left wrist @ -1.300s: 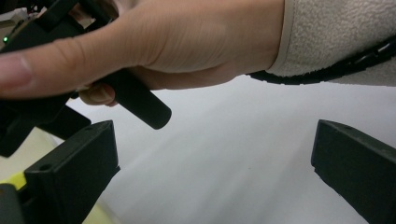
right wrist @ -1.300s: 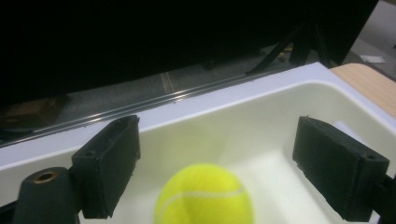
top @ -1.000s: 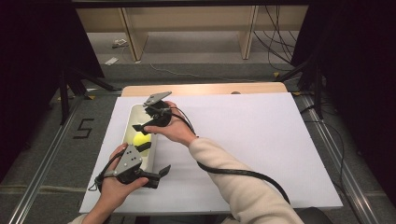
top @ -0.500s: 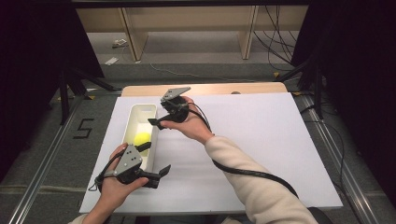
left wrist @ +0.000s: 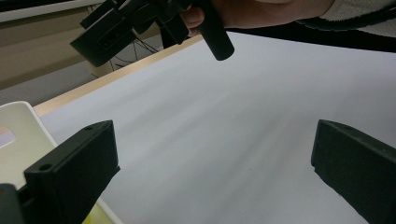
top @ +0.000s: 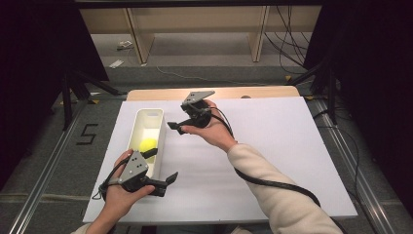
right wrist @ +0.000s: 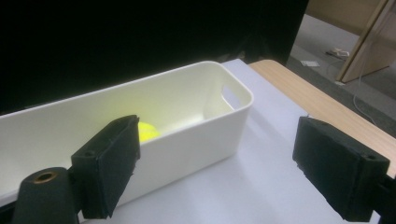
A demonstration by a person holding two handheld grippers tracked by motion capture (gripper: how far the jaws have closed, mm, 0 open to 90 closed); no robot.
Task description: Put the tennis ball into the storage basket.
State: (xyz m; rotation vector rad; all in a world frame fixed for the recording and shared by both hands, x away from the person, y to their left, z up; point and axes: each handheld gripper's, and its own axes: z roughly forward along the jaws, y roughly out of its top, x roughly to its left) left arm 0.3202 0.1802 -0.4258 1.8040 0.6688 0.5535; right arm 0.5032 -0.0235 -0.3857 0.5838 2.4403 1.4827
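A long white bin [top: 138, 125] lies on the left of the white table top, with a yellow ball [top: 148, 144] inside it. My left gripper [top: 161, 165] is open at the bin's near right corner and holds nothing. My right gripper [top: 176, 119] is open in the air just right of the bin's far half, pointing at it. In the right gripper view its jaws stand wide apart [right wrist: 224, 163], with the bin [right wrist: 196, 140] and ball [right wrist: 147, 131] ahead. The left gripper view has its open jaws [left wrist: 212, 172] over bare sheet, the bin's corner [left wrist: 18, 135] at left and the right gripper [left wrist: 140, 23] above.
A white sheet [top: 272, 146] covers the table, whose wooden edge [top: 234, 92] lies at the far side. Wooden shelving [top: 195, 24] stands beyond it on the floor. Dark curtains flank both sides. A black cable [top: 272, 183] trails along the right sleeve.
My right gripper has drawn back from over the bin, moving right and toward the table's far side. The left gripper has stayed in place, and the ball lies in the bin throughout.
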